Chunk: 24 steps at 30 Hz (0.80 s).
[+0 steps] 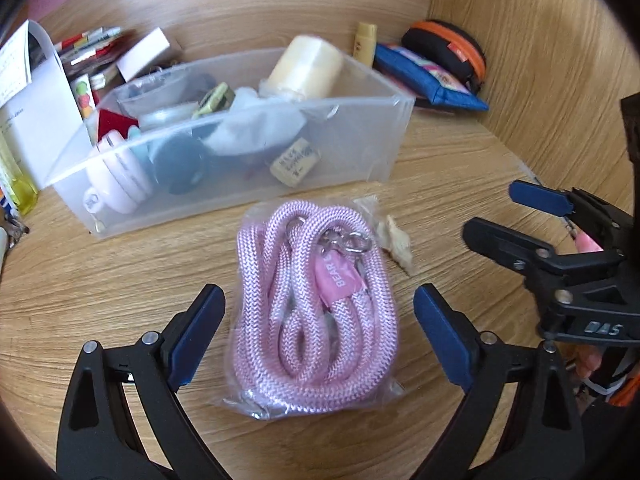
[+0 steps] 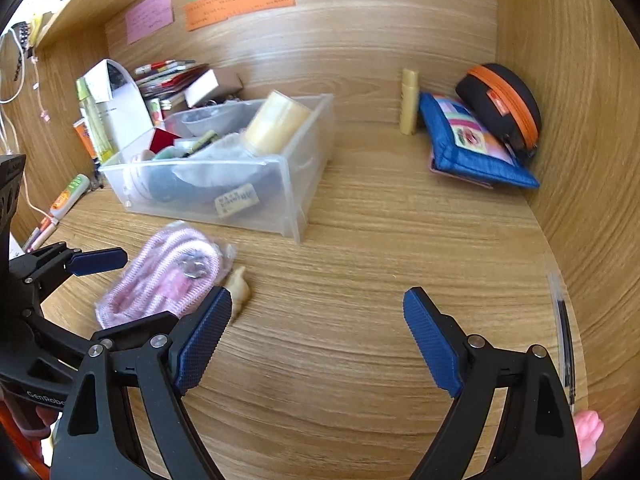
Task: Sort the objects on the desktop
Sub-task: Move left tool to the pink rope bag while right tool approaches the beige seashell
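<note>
While you held left gripper [image 1: 318, 338] wide open, empty, astride bagged pink rope leash [image 1: 312, 308] on desk [image 1: 120, 280] before clear bin [image 1: 360, 136], right gripper [image 2: 318, 346] gaped empty too. Risk: slippery bag could slide from pads at closing.

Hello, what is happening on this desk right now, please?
A person holds a two-finger gripper in each hand and is sorting desk objects. The left gripper is open, its jaws on either side of a pink braided rope in a clear plastic bag, not yet closed on it. The right gripper is open over bare wood. The clear plastic bin behind already holds many items.
</note>
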Each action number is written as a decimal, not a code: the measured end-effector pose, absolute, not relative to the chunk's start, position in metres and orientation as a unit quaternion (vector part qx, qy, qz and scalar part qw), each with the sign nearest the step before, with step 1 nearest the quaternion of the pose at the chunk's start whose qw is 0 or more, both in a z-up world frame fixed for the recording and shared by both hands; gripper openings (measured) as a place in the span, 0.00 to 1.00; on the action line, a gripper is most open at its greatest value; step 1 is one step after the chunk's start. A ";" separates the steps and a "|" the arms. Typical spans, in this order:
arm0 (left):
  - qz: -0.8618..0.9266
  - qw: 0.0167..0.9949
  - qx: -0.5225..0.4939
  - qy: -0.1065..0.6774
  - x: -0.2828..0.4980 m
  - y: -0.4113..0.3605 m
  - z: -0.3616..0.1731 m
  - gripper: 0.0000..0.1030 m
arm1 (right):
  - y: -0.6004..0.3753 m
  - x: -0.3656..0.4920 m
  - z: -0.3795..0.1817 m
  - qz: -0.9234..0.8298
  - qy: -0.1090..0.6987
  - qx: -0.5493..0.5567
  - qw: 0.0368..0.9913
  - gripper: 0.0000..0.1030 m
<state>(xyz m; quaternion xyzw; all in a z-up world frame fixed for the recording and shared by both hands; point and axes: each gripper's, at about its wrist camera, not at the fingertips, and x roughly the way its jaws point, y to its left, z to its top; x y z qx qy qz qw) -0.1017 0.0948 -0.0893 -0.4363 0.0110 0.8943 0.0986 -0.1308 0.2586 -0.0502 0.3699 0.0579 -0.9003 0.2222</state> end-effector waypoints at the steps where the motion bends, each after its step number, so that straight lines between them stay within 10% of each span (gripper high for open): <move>1: 0.892 0.094 -0.442 0.011 -0.104 0.094 -0.093 0.93 | 0.261 -0.132 -0.052 -0.899 0.055 0.373 0.223 0.84; 24: 0.884 0.053 -0.464 0.023 -0.123 0.058 -0.102 0.96 | 0.219 -0.136 -0.063 -0.870 0.124 0.394 0.270 0.81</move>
